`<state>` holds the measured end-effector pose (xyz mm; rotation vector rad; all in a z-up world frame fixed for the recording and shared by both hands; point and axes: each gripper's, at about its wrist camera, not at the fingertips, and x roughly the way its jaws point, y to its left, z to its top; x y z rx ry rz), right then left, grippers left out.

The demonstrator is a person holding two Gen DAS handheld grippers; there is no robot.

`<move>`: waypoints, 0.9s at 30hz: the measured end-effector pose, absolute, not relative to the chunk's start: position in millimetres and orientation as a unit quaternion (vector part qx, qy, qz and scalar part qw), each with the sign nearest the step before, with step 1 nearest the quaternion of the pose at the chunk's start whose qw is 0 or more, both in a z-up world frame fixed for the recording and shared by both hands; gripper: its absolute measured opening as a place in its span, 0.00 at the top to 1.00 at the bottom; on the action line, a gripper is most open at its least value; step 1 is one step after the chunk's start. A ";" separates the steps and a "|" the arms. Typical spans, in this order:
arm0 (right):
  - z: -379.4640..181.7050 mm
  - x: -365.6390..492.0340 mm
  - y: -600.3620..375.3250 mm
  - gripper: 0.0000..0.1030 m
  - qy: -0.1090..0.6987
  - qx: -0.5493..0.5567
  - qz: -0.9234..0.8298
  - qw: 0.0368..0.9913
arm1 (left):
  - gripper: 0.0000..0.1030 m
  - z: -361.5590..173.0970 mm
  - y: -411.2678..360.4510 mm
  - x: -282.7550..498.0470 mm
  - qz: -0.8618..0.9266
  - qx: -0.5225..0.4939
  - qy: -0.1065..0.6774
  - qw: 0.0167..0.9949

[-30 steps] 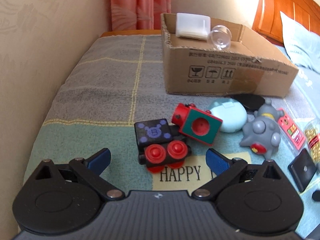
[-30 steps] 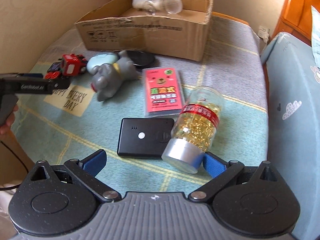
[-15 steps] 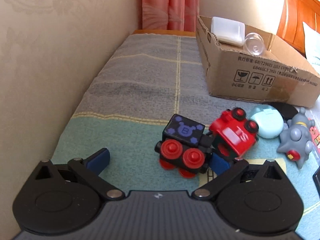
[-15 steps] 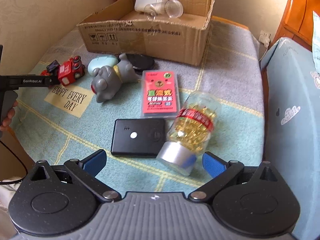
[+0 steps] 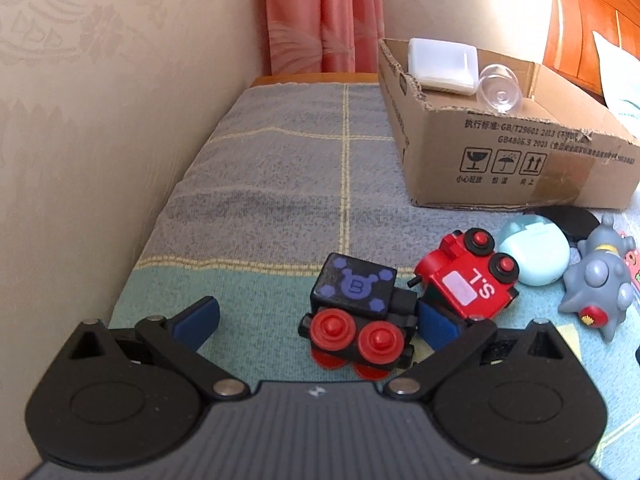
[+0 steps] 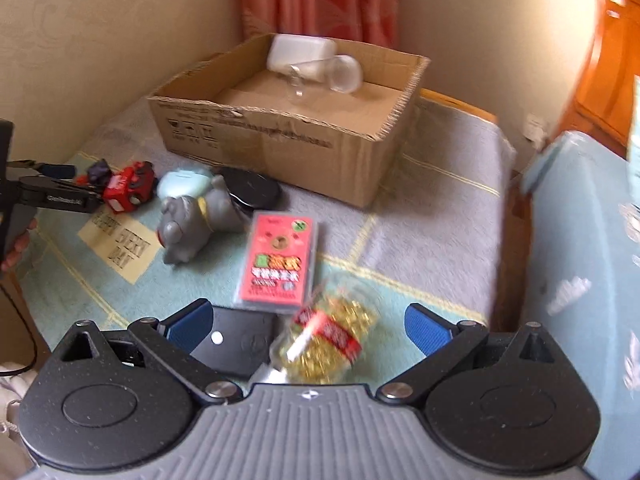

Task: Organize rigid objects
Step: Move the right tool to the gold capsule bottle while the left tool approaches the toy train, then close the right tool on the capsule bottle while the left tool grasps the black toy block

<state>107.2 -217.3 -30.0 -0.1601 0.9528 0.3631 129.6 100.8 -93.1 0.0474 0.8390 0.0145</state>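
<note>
Here, left tongs (image 5: pixel 318 318) apart around black toy train (image 5: pixel 358 316), right tongs (image 6: pixel 308 324) apart over capsule bottle (image 6: pixel 328 344).

The left claw (image 5: pixel 316 320) closed in on the black toy engine (image 5: pixel 356 312), its right pad now between engine and toppled red wagon (image 5: pixel 466 280); the right claw (image 6: pixel 308 324) advanced over the capsule bottle (image 6: pixel 332 344).

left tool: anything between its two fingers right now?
Yes: in the left wrist view, the black toy train car sits between the open left tool's fingers, nearer the right finger.
</note>
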 end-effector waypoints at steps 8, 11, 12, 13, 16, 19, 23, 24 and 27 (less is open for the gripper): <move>-45.5 143.8 -207.6 0.00 0.486 -0.091 0.247 0.834 | 0.00 -95.3 106.0 131.5 0.013 -0.006 0.417 0.909; -50.7 144.5 -206.3 0.00 0.499 -0.105 0.248 0.824 | 0.00 -95.4 105.8 131.1 0.013 -0.006 0.418 0.908; -50.9 142.1 -207.9 0.00 0.503 -0.106 0.248 0.821 | 0.00 -95.3 105.8 130.6 0.012 -0.005 0.418 0.908; -50.9 138.9 -210.5 0.00 0.506 -0.106 0.249 0.819 | 0.00 -95.2 105.9 130.4 0.011 -0.005 0.418 0.908; -52.4 125.1 -219.3 0.00 0.520 -0.102 0.244 0.812 | 0.00 -94.9 106.0 130.0 0.009 -0.004 0.419 0.908; -55.1 108.1 -223.8 0.00 0.529 -0.108 0.230 0.810 | 0.00 -94.9 105.3 129.3 0.007 -0.004 0.418 0.908; -59.0 89.6 -222.0 0.00 0.531 -0.116 0.212 0.812 | 0.00 -95.1 103.7 127.2 0.000 0.002 0.414 0.910; -61.7 87.5 -219.8 0.00 0.533 -0.120 0.206 0.812 | 0.01 -94.6 102.8 127.0 -0.001 0.007 0.413 0.911; -71.1 85.3 -212.8 0.00 0.532 -0.142 0.189 0.813 | 0.03 -92.1 97.9 125.7 -0.011 0.033 0.407 0.913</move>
